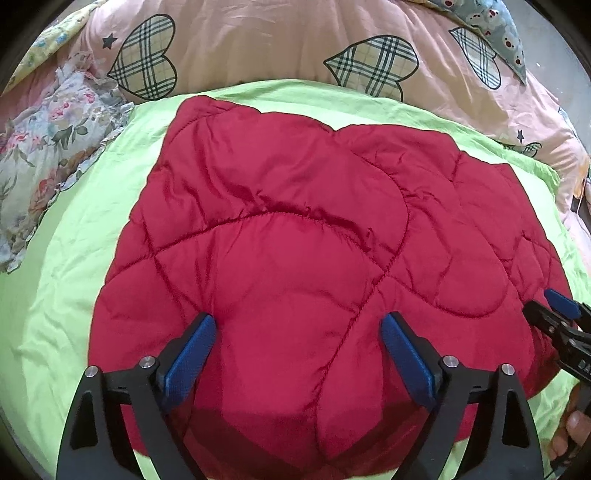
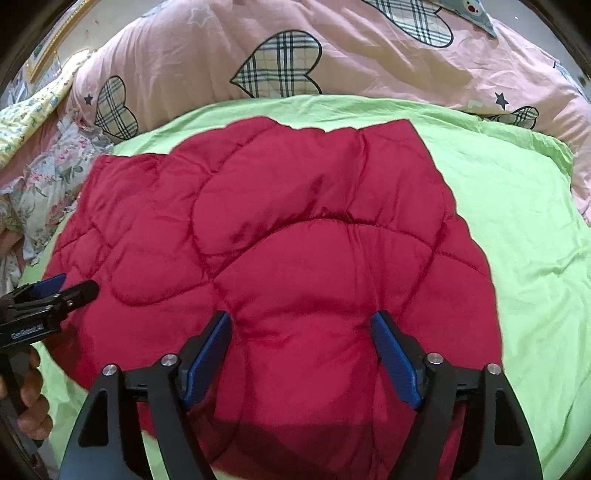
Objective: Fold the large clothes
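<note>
red quilted garment [image 1: 295, 229]: 1, lying on the sheet
green sheet [image 1: 74, 295]: 1
pink duvet [image 1: 258, 44]: 1, behind the sheet
plaid hearts on the duvet: 3 full ones in the left wrist view, plus part of another at the right edge; 4 at least partly visible in the right wrist view
floral cloth [image 1: 48, 140]: 1, at the left of the sheet
blue patterned cloth [image 1: 495, 26]: 1 corner, at top right
yellow flowered cloth [image 2: 33, 110]: 1 strip, at far left
left claw [image 1: 297, 332]: 1, with 2 blue pads
right claw [image 2: 301, 328]: 1, with 2 blue pads
hands seen: 2, one at each view's edge, fingers only
</note>
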A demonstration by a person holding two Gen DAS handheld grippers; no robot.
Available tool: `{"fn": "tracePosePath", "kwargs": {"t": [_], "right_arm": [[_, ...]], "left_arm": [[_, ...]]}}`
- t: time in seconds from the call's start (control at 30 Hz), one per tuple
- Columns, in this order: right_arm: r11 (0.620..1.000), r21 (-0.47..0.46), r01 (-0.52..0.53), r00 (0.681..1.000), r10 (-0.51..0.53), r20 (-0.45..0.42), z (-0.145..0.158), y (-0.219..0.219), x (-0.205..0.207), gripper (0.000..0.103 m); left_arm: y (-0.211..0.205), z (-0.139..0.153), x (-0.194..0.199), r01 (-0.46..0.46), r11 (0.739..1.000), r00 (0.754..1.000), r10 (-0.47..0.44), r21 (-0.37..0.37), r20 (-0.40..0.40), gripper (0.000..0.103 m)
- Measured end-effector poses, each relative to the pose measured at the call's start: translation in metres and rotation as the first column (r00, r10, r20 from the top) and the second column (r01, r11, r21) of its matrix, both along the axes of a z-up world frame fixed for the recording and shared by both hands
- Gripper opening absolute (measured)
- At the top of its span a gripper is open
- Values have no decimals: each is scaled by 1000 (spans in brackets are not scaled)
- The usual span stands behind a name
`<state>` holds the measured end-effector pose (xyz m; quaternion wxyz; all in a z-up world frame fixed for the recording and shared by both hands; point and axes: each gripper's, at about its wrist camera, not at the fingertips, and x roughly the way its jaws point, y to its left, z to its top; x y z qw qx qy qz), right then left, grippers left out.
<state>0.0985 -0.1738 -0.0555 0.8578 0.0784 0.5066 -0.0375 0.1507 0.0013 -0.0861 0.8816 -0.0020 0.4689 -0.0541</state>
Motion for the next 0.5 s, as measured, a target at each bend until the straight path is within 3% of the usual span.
{"fn": "tracePosePath", "kwargs": {"t": [0.17, 0.5], "right_arm": [[1000, 5, -17, 1000, 17, 13, 14, 6, -21, 76], [998, 2, -62, 998, 62, 26, 30, 17, -51, 78]], "left_arm": [[-3, 10, -18, -2, 1000, 1000, 1, 7, 16, 86], [-6, 28, -64, -11, 999, 999, 9, 39, 47, 88]]}}
